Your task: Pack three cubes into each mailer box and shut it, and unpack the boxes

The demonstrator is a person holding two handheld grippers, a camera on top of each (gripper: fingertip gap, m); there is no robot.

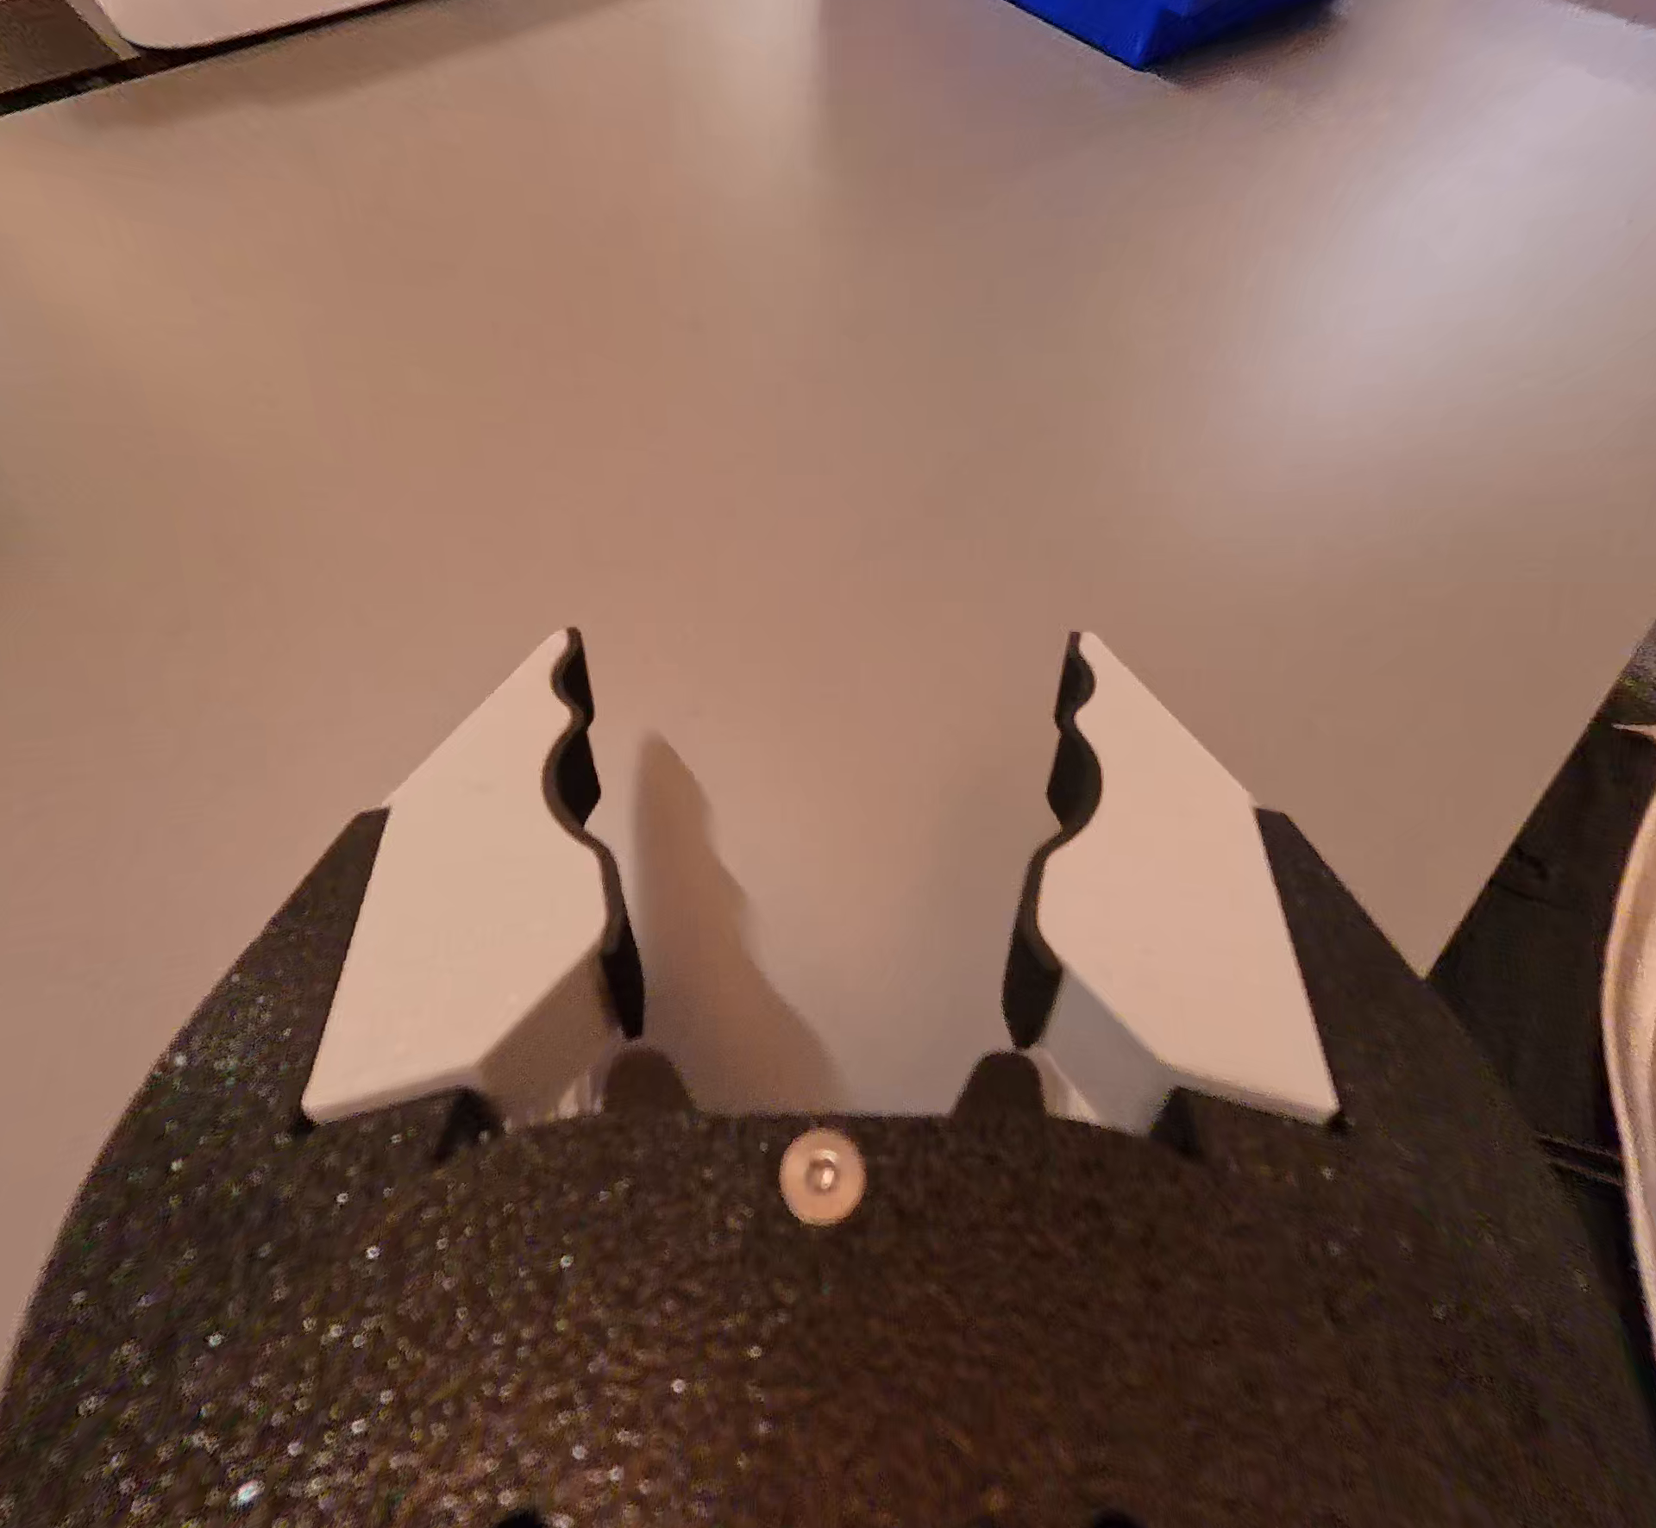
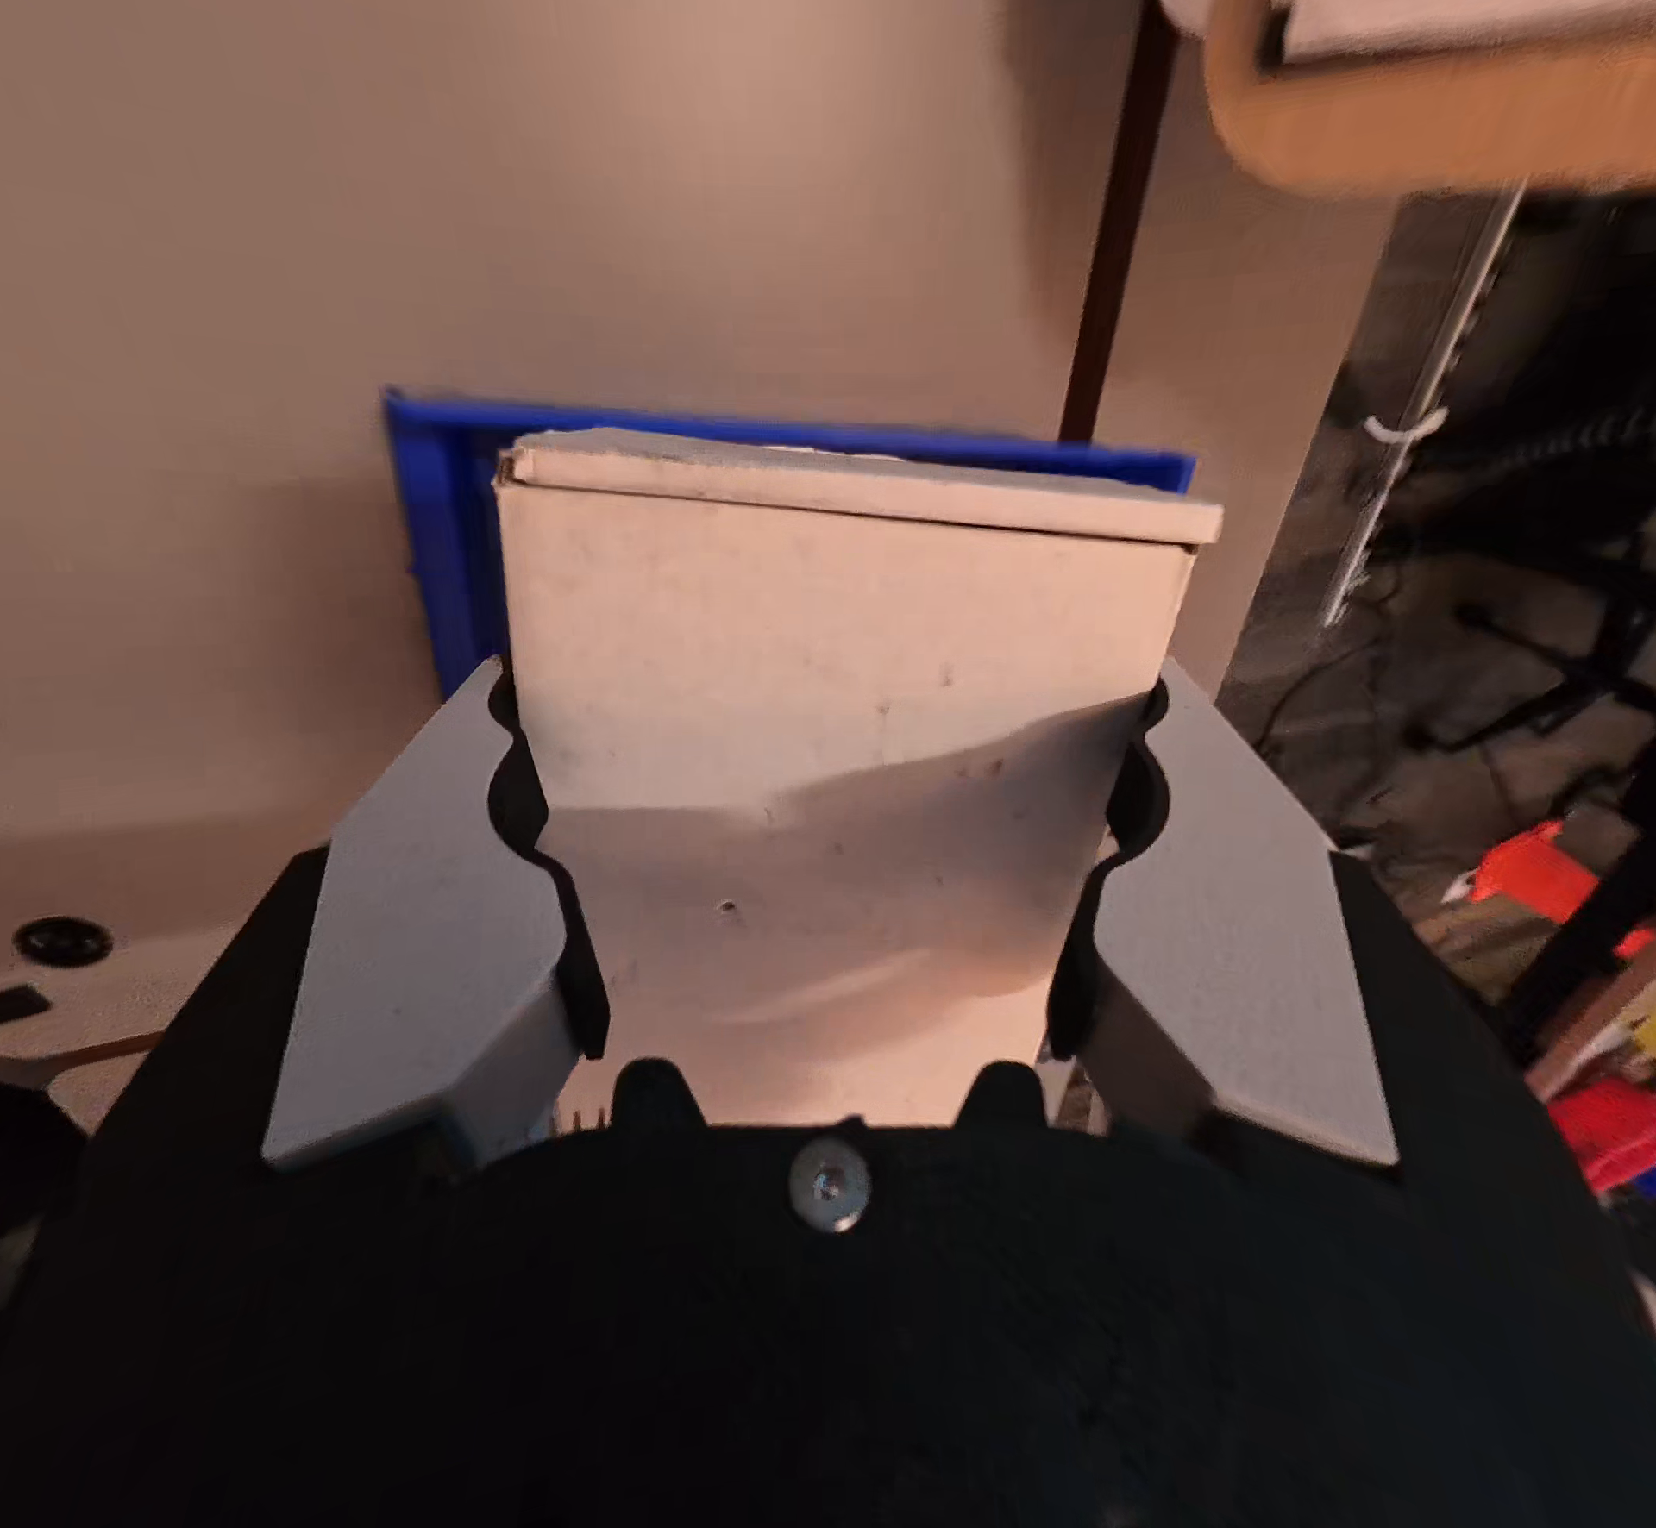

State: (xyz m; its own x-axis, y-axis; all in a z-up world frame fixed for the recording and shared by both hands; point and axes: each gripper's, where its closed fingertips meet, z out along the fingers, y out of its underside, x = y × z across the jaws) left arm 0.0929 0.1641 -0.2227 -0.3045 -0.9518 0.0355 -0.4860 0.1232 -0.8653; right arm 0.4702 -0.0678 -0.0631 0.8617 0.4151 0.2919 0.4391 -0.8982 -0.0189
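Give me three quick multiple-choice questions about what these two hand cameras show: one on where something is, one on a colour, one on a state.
1. Where is the white mailer box?
A. Between the right tongs
B. Flat on the table beside the left tongs
C. On a shelf

2. What colour is the bin behind the box?
A. Red
B. Blue
C. Green

3. What state are the left tongs in?
A. Gripping a cube
B. Squeezed fully together
C. Open and empty

Answers:
1. A: both pads press the box's sides in the right wrist view.
2. B: a blue rim frames the box there.
3. C: only bare table shows through the gap between its fingers.
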